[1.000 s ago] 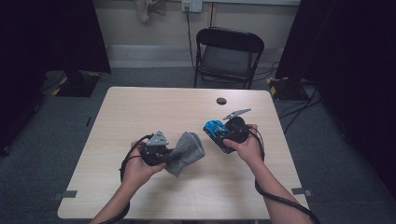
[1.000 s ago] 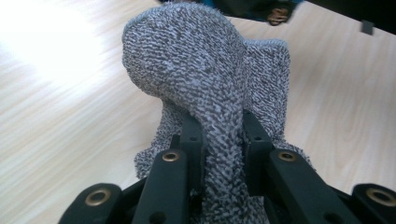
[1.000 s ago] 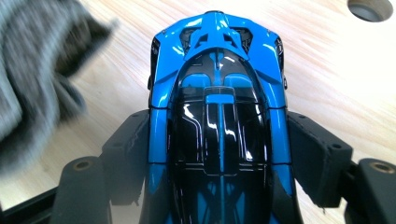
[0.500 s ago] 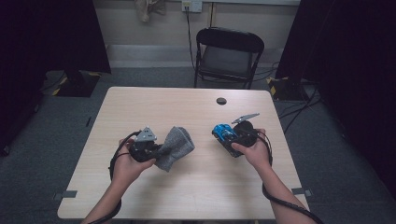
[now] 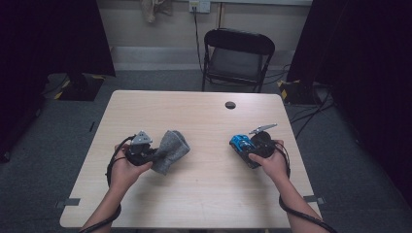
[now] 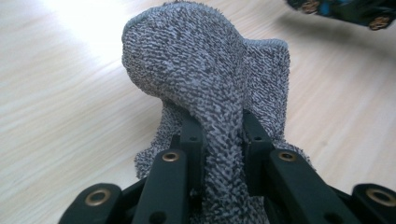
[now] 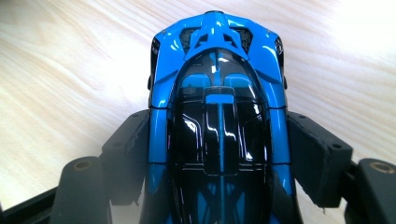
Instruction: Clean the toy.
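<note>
My left gripper (image 5: 154, 154) is shut on a grey knitted sock (image 5: 169, 150), held low over the left part of the wooden table (image 5: 204, 189). In the left gripper view the sock (image 6: 210, 79) bulges up and forward from between the black jaws, pinched at its middle (image 6: 223, 140). My right gripper (image 5: 243, 148) is shut on a blue and black toy car (image 5: 240, 144) at the right of the table. In the right gripper view the car (image 7: 217, 107) fills the space between the two jaw pads, which press on its sides, nose pointing away over the wood.
A round black grommet (image 5: 230, 105) sits in the table near its far edge. A black folding chair (image 5: 236, 57) stands behind the table. Cables run on the floor at the right (image 5: 311, 114). The other gripper's blue parts show at the left gripper view's top right (image 6: 345, 9).
Both hands have drawn apart: the left gripper with the sock moved left and slightly down, the right gripper with the car moved right and down toward the table. Both grips are unchanged.
</note>
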### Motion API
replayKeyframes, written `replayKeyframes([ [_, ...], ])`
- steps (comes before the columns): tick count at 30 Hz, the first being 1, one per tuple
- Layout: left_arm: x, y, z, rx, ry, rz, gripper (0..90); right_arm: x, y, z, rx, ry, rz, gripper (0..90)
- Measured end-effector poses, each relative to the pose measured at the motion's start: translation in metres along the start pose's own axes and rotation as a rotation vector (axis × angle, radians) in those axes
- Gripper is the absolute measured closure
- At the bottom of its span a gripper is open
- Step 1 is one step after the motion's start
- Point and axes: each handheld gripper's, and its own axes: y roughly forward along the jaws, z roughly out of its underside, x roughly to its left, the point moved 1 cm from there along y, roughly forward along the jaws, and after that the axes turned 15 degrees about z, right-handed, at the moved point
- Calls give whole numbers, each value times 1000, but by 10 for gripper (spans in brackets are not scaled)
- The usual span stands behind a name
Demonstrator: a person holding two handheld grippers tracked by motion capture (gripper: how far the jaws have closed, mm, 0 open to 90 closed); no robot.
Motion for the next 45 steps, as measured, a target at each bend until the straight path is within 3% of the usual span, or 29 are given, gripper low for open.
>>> replayKeyframes([
  [3, 9, 0, 2, 1, -19, -10, 754, -5, 6, 5, 11, 11, 8, 287],
  [10, 37, -2, 7, 10, -54, -77, 753, -12, 20, 12, 27, 24, 20, 287],
  [17, 55, -1, 10, 8, -97, -98, 750, -18, 29, 16, 23, 44, 20, 287],
  [24, 64, 4, 18, 21, -109, -103, 743, -20, 33, 18, 12, 60, 6, 285],
  [27, 65, 6, 20, 15, -112, -104, 727, -19, 34, 17, 9, 45, 14, 284],
  [34, 64, 9, 20, 9, -107, -112, 586, -17, 35, 13, 24, 25, 28, 280],
  [40, 61, 9, 19, -11, -99, -151, 361, -18, 36, 13, 14, 20, 38, 228],
  [45, 57, 5, 14, -21, -98, -160, 290, -20, 32, 12, -1, 45, 31, 191],
])
